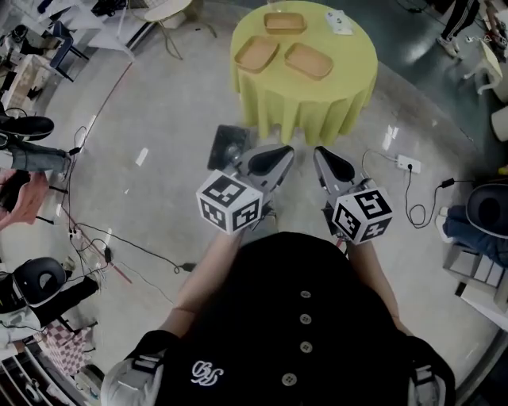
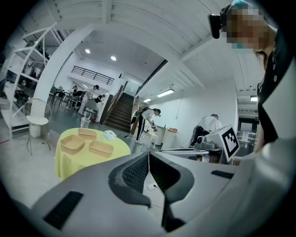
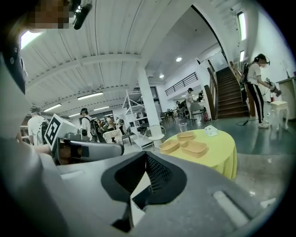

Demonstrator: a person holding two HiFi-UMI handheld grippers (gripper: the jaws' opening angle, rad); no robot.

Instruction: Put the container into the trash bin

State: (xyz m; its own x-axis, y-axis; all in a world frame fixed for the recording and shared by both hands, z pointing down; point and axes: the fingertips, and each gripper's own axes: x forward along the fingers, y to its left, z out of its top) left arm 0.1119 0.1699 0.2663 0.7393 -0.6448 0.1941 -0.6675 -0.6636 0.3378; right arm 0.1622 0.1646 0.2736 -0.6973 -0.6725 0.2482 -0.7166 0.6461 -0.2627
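Bare floor (image 1: 167, 111) before yellow table (image 1: 341, 95); left claw (image 1: 279, 155), right claw (image 1: 324, 157) shut.

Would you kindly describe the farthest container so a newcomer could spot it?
Find the round table under the yellow cloth. Of three tan containers on it, the farthest container lies at the far edge, behind the other two containers, nearest the small white object.
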